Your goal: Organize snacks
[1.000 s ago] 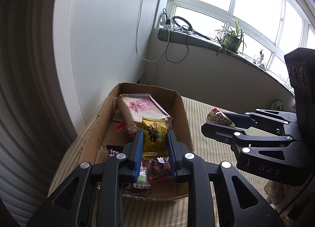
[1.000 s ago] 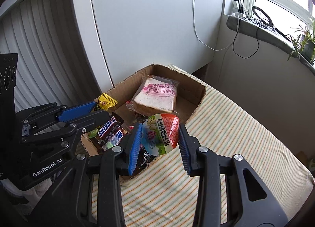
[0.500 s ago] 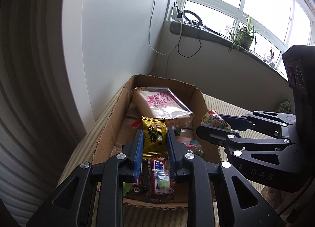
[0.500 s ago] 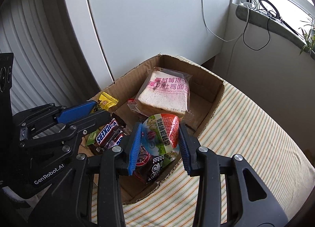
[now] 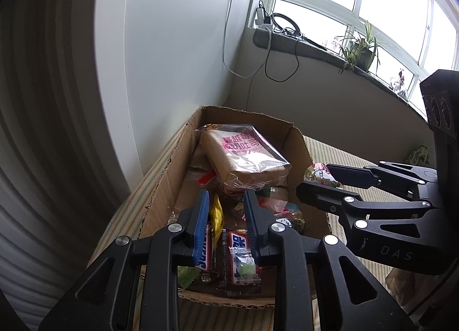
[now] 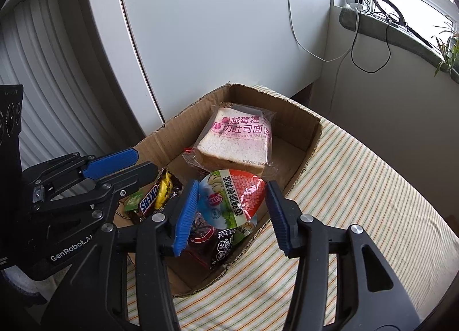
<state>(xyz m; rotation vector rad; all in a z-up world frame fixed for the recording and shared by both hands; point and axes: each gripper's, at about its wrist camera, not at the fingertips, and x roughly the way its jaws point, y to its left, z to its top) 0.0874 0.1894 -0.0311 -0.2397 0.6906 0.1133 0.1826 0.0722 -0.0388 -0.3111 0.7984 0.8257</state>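
Presently: left gripper (image 5: pixel 225 216) released, jaws apart, yellow packet (image 5: pixel 216 214) loose between them above the cardboard box (image 5: pixel 160 190). Right wrist view alone shows the right gripper (image 6: pixel 231 213) grasping a round egg-snack pouch (image 6: pixel 232 199) over the box, toast bag (image 6: pixel 236 141) and Snickers bar (image 6: pixel 149 200) inside. Striped cloth (image 6: pixel 358 187) beneath; white wall (image 6: pixel 215 29), windowsill (image 5: pixel 330 52) with potted plant (image 5: pixel 358 50).
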